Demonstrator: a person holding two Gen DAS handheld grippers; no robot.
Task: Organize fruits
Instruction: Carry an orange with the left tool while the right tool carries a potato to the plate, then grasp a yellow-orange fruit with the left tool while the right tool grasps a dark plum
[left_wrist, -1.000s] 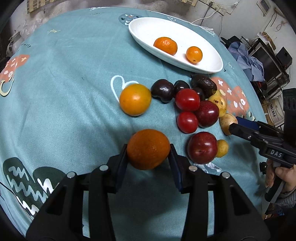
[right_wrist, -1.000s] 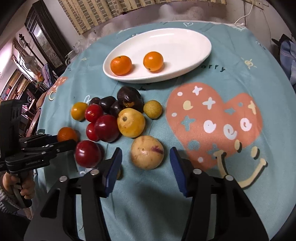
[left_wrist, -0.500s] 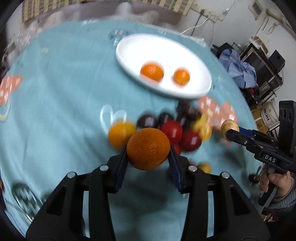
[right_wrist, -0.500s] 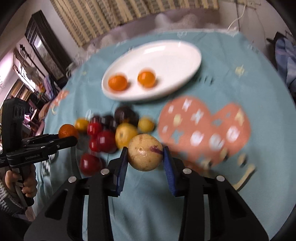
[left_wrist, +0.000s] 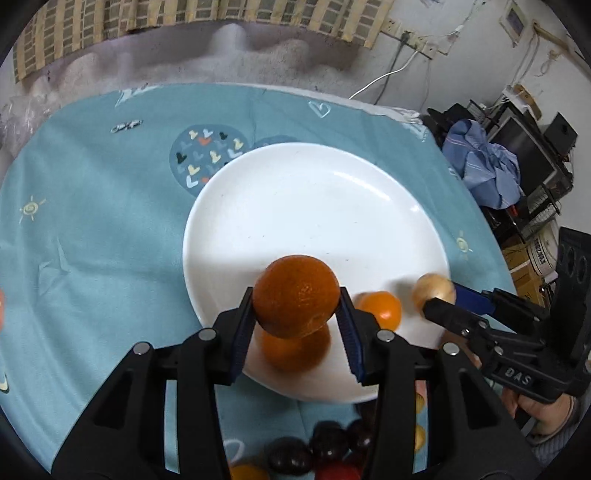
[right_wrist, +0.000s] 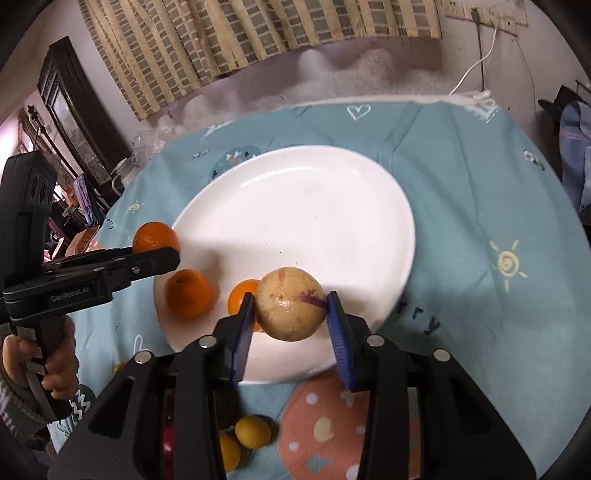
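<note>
Right now your left gripper (left_wrist: 296, 314) has a round rough-skinned orange (left_wrist: 295, 295) between its blue pads, jaws opening, over the oval white plate's (left_wrist: 314, 206) 6 o'clock rim. Your right gripper (right_wrist: 290, 314) carries a yellowish purple-streaked round fruit (right_wrist: 290, 302), jaws likewise opening. Beyond, two small orange tangerines (right_wrist: 188, 293) lie on the plate at 8 o'clock.

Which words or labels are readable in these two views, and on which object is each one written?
"DAS": on the body of the right gripper, seen from the left wrist.
"GenRobot.AI": on the body of the left gripper, small and slightly blurred.
"rry": end of a word on the tablecloth; the plate hides the rest.
Box label at right: unreadable.
</note>
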